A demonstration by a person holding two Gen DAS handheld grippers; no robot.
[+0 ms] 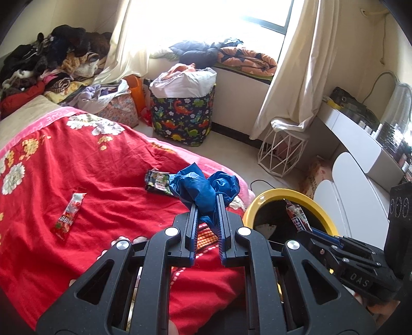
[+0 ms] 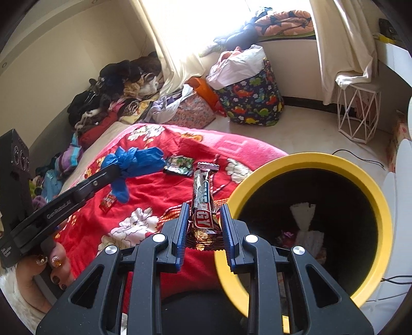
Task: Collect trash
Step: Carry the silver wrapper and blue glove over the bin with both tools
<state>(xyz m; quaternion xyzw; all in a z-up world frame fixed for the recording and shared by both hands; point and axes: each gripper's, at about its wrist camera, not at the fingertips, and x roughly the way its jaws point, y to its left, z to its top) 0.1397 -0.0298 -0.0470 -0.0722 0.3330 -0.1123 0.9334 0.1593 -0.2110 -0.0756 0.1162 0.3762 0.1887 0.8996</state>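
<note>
Bin point(image 2: 383, 206) interior mostly in shadow, contents unreadable. Energy bar point(image 2: 202, 203) wrapper lettering partly covered by tool pads. Window point(image 1: 219, 15) blown out. Small red packet point(image 2: 107, 202) too small to read.

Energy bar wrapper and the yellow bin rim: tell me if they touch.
Cannot tell. In the right wrist view the energy bar wrapper, held by the right gripper, overlaps the yellow bin rim; neither view shows contact or gap.
</note>
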